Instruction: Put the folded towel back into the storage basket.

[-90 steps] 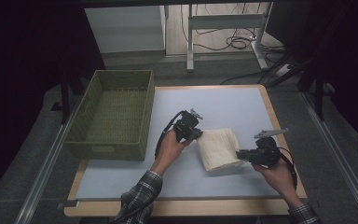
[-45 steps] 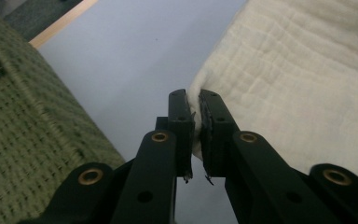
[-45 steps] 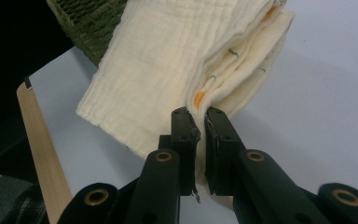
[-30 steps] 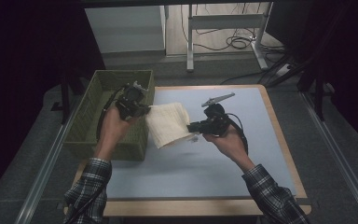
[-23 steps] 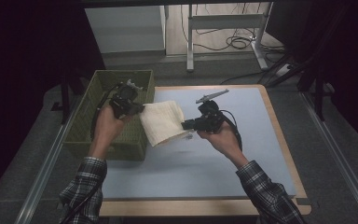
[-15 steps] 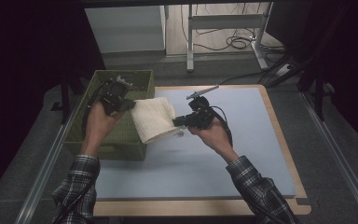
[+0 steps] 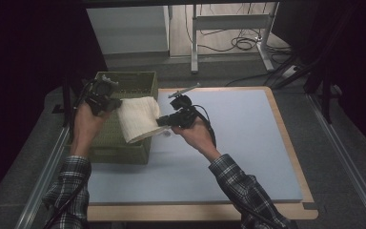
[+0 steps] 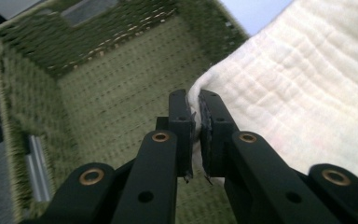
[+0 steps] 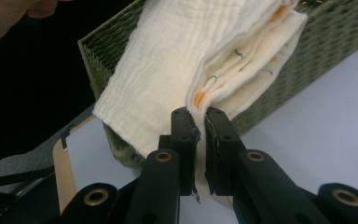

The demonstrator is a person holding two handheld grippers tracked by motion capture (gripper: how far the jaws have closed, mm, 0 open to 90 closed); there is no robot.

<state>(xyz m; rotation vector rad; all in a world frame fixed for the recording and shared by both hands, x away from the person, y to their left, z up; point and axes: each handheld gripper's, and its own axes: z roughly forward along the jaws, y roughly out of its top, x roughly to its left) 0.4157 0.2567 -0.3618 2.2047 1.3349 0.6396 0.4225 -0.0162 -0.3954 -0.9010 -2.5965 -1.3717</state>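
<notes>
From above: folded cream cloth (image 7: 137,119) slung in the air between left claw (image 7: 108,101) and right claw (image 7: 167,120), half over the green woven basket (image 7: 119,148) at the blue bench's (image 7: 248,143) left edge. Along the left claw (image 8: 196,122): jaws pinched on a thin cloth corner, basket floor below. Along the right claw (image 9: 200,125): jaws clamped on the stacked folded edge, just outside the basket wall. Likely trouble — uneven release or a slipping corner, leaving the cloth unfolded or draped over the rim.
</notes>
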